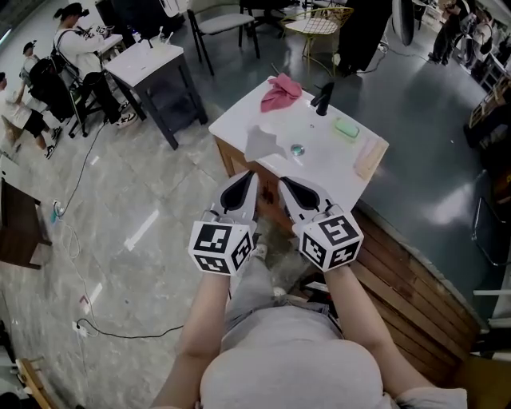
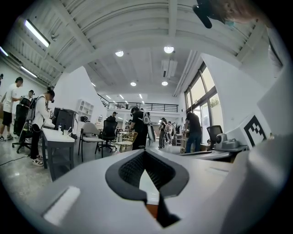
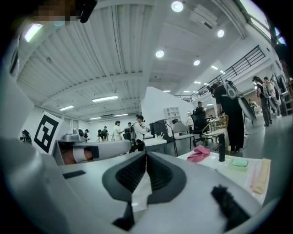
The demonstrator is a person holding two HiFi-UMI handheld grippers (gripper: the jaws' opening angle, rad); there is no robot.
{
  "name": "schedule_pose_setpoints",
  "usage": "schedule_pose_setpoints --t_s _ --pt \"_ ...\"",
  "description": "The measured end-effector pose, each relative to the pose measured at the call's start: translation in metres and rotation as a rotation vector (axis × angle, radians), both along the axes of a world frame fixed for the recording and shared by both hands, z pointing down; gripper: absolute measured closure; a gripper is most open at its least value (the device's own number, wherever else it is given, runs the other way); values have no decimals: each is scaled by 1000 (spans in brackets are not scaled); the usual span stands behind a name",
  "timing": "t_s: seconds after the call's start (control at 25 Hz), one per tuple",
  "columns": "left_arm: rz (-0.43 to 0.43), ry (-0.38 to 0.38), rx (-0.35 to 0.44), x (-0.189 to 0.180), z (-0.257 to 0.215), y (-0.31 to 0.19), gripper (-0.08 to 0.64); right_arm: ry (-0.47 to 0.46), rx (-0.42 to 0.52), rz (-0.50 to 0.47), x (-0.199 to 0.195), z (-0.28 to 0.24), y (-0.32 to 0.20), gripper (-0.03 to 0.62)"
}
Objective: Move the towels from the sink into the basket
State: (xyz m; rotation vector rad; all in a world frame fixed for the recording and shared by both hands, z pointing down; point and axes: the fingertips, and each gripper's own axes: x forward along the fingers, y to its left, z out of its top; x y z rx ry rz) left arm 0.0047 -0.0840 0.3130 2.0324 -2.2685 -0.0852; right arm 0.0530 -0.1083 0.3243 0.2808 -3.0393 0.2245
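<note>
A pink towel [image 1: 281,92] lies crumpled on the far corner of the white sink counter [image 1: 327,160], left of the black faucet [image 1: 322,98]. A pale grey towel [image 1: 262,142] lies near the counter's left edge, beside the drain [image 1: 297,148]. My left gripper [image 1: 247,176] and right gripper [image 1: 284,182] are side by side in front of the counter, short of it. Both are shut with nothing between the jaws. The right gripper view shows the pink towel [image 3: 199,153] and faucet [image 3: 222,153] ahead. A yellow wire basket [image 1: 319,20] stands far behind the counter.
A green soap bar [image 1: 346,128] and a beige cloth [image 1: 369,156] lie on the counter's right side. A white-topped dark table [image 1: 148,64] and several people stand at back left. A chair [image 1: 223,20] stands behind. Wooden flooring [image 1: 407,272] runs along the right.
</note>
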Motion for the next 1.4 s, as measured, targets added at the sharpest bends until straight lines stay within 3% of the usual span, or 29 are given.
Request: schedule_pose_setpoints --t_s 1.2,1.24,1.32,1.4 --pt "36 56 -78 -120 25 -91 557 80 -44 45 -115 30 -90 571" --pt "40 59 -79 -124 26 -94 557 80 -54 47 -119 31 -94 559" --pt "48 63 -82 -130 28 -101 557 81 -73 50 -127 34 -100 475" --pt "54 67 -87 -136 32 -107 557 84 -84 54 -134 38 -106 465"
